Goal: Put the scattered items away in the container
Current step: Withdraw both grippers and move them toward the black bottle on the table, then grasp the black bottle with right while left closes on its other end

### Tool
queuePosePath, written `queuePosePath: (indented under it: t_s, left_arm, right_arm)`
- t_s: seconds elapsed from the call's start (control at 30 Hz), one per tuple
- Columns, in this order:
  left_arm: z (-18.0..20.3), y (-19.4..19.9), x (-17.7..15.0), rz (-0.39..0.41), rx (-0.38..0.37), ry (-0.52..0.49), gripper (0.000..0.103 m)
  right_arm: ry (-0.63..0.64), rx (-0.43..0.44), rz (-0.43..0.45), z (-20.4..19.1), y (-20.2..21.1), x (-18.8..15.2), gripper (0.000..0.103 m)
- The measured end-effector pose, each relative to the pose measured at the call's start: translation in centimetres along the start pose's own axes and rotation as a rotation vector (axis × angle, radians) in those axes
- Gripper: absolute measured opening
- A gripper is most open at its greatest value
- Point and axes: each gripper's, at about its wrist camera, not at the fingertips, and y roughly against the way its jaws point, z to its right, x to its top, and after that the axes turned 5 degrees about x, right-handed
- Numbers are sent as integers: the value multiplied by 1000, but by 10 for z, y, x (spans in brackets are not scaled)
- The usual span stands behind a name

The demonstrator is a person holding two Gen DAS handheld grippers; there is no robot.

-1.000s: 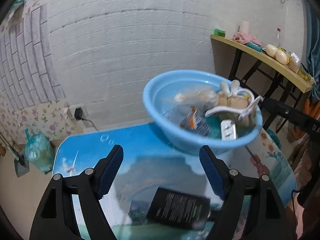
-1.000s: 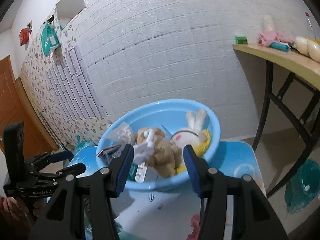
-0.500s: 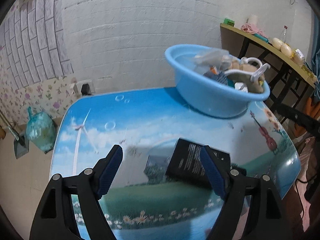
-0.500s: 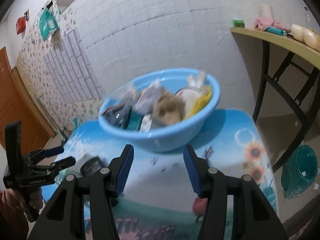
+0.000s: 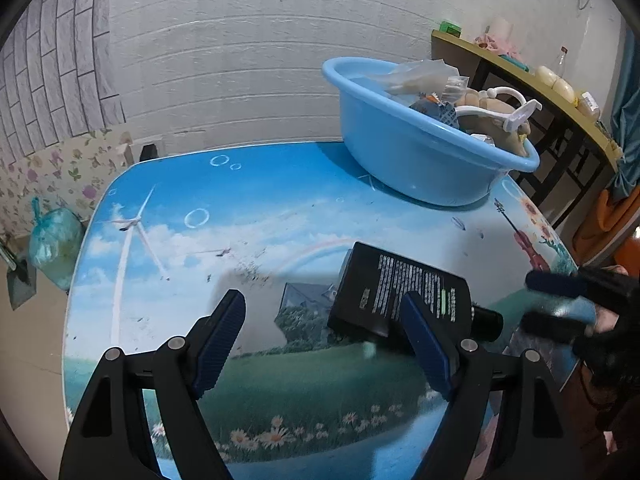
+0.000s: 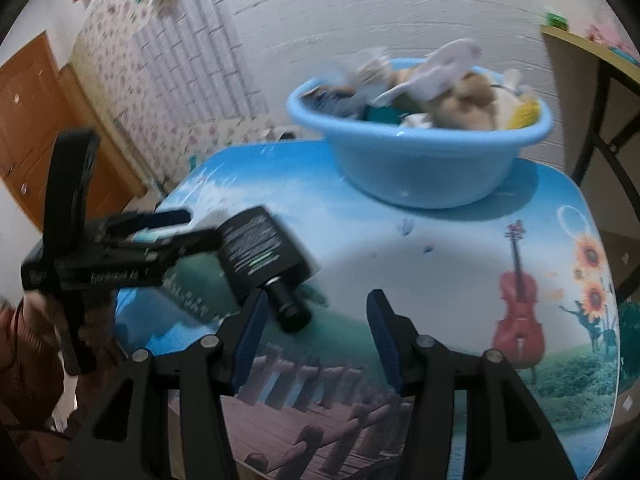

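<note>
A flat black bottle (image 5: 400,292) (image 6: 260,248) lies on the printed tabletop (image 5: 240,220), its round cap (image 6: 290,304) towards the near edge. My left gripper (image 5: 324,336) hangs open just short of it, and its right finger (image 5: 424,344) covers the bottle's near corner. My right gripper (image 6: 316,336) is open with nothing between its fingers, and the cap sits just beyond its left finger (image 6: 250,336). The blue basin (image 5: 420,152) (image 6: 420,160) stands at the table's far side, heaped with a plush toy, bags and a white hanger.
A wooden side table (image 5: 560,92) with small items runs along the right wall. A green bag (image 5: 52,240) sits on the floor past the table's left edge. A brown door (image 6: 32,120) is at the far left. A sleeve (image 6: 24,360) shows low left.
Both grippers have come down and tipped towards the tabletop, away from the basin. The bottle now lies close to both, and the right gripper has entered the left wrist view.
</note>
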Motion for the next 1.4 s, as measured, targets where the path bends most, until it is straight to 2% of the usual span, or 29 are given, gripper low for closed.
queuePosePath:
  t_s: [0.13,0.33,0.8,1.0,1.4]
  left_arm:
    - [7,-7,5,-6,-34,-17,80]
    - [21,-16,5,-36,-91,-65,80]
    - [51,-11,-8,-70,-179,-138,82]
    - [60,-11,-10,-73,-173,-168,83]
    - [72,-25,-9,-78,-130,-195,92]
  right_arm:
    - [45,9,-42,-11,-12,-4,51]
    - [35,-18,-86,-7,-27,-9,50]
    - [-80,-103,-31,19,-20,-4,50]
    - [-126,-42,-18,24,-20,3,50]
    - [-170,40,-24,22,-27,6,50]
